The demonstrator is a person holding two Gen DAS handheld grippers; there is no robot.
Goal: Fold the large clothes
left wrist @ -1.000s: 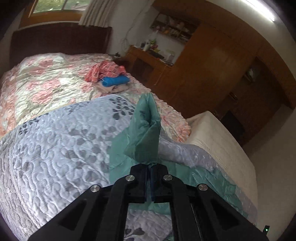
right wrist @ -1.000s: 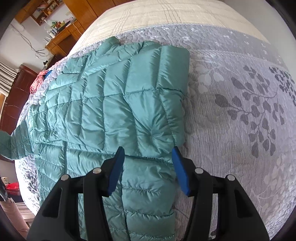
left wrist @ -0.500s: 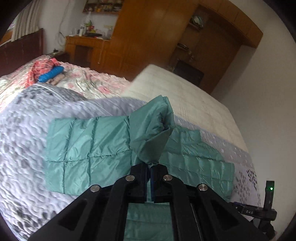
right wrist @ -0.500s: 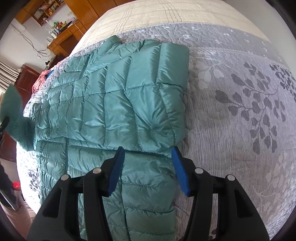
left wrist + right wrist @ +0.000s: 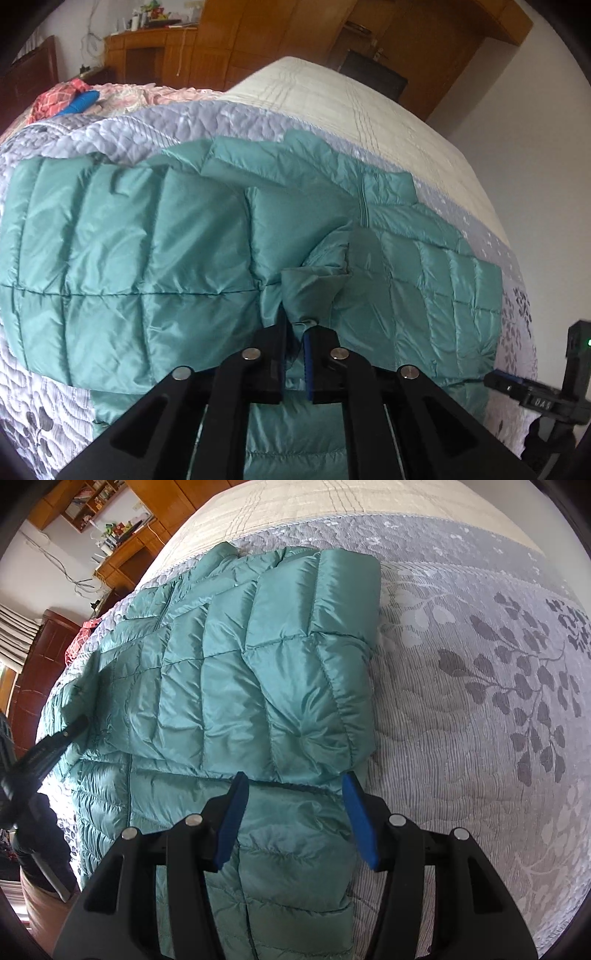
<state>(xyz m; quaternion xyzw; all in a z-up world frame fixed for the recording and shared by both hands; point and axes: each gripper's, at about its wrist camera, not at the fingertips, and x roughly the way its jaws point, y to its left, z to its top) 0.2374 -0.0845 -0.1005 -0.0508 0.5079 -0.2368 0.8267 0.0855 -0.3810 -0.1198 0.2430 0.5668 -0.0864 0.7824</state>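
The teal puffer jacket (image 5: pixel 155 251) is lying across the middle of the frame on the grey leaf-print quilt (image 5: pixel 480 701). The left gripper (image 5: pixel 295 328) is opening its jaws around the sleeve cuff (image 5: pixel 310 284), laying it over the body, likely to narrow the jacket. The right gripper (image 5: pixel 295 786) is hovering half spread and empty above the lower hem.

A teal quilted puffer jacket (image 5: pixel 236 672) lies flat on the bed's grey leaf-patterned quilt (image 5: pixel 480 701). Both sleeves are folded across its body, one cuff bunched up.
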